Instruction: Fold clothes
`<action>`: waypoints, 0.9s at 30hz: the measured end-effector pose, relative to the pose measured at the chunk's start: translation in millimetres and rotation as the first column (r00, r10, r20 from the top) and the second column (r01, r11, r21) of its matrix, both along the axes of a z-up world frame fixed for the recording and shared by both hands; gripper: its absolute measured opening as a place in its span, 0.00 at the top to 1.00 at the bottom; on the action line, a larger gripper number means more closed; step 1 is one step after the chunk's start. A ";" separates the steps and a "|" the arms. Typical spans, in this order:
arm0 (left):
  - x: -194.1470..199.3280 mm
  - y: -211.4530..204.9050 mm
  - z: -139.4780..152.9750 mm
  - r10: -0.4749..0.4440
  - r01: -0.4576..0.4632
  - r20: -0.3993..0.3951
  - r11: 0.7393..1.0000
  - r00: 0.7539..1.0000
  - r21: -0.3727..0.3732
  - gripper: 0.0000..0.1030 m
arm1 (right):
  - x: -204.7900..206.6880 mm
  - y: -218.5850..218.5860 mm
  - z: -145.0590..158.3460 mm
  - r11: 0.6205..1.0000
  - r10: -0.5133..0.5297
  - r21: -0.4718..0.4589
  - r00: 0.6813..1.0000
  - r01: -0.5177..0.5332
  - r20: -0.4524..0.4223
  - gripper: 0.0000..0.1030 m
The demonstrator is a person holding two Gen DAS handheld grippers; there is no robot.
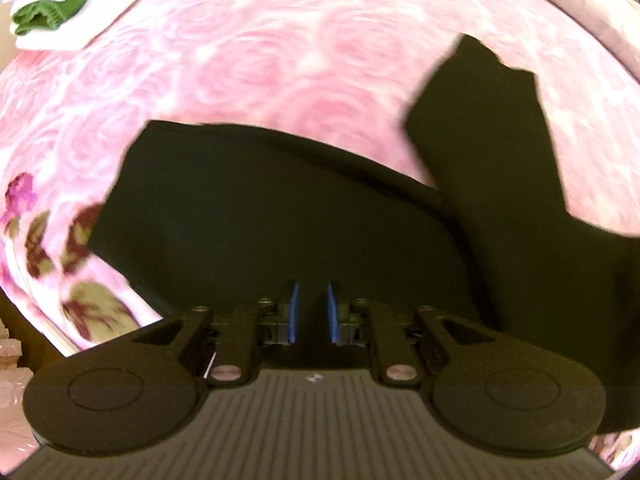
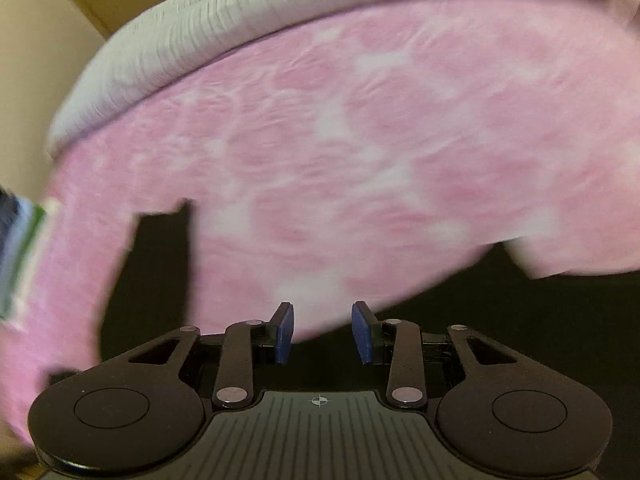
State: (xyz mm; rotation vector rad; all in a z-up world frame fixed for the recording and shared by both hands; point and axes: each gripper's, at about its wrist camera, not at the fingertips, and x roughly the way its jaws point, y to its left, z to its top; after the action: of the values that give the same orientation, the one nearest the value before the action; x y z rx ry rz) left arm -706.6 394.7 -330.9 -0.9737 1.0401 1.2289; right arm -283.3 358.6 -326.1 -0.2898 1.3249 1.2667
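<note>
Left gripper (image 1: 311, 312): blue pads slightly apart, grasping nothing | black garment (image 1: 280, 216) directly beneath it on pink bed (image 1: 248, 60), long axis left-right, sleeve angled up right | right gripper (image 2: 322, 332): released, at garment's edge; left nearer.

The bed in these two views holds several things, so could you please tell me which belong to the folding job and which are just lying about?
For the job:
- black garment, spread on the bed
- left gripper, fingers apart, nothing between them
- right gripper, fingers apart, nothing between them

Lying about:
- pink rose-print bedspread
- stack with a green garment on white ones
- grey ribbed blanket
</note>
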 end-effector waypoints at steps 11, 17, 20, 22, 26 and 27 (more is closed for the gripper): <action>-98.4 14.8 4.2 0.187 -0.188 0.025 0.982 0.982 0.009 0.88 | -39.5 51.7 -91.2 0.967 -0.253 -0.131 0.831 0.217 -0.496 0.65; -132.1 9.2 9.1 0.257 -0.256 0.093 0.967 0.962 -0.018 0.88 | -92.6 81.6 -59.4 0.995 -0.099 -0.005 0.961 0.101 -0.257 0.99; -151.2 1.9 19.5 0.295 -0.297 0.121 0.955 0.948 -0.002 0.88 | -158.8 85.6 1.5 0.956 0.199 0.217 0.980 -0.195 0.003 0.99; -165.4 -3.4 25.1 0.336 -0.340 0.128 0.940 0.933 0.007 0.88 | -211.2 80.5 33.1 0.868 0.392 0.301 0.917 -0.395 0.073 0.99; -192.5 -10.4 33.0 0.385 -0.389 0.144 0.921 0.912 0.002 0.88 | -313.7 60.1 49.5 0.671 0.703 0.261 0.707 -0.694 0.075 0.90; -198.7 -11.9 34.7 0.392 -0.396 0.148 0.918 0.908 0.000 0.88 | -335.1 53.3 47.1 0.630 0.745 0.219 0.659 -0.745 0.099 0.81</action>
State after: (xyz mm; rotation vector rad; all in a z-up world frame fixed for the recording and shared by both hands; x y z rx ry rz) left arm -905.3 382.8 -296.2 -1.2725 0.7252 1.4718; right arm -618.4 411.9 -279.0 -0.7213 1.0415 2.1175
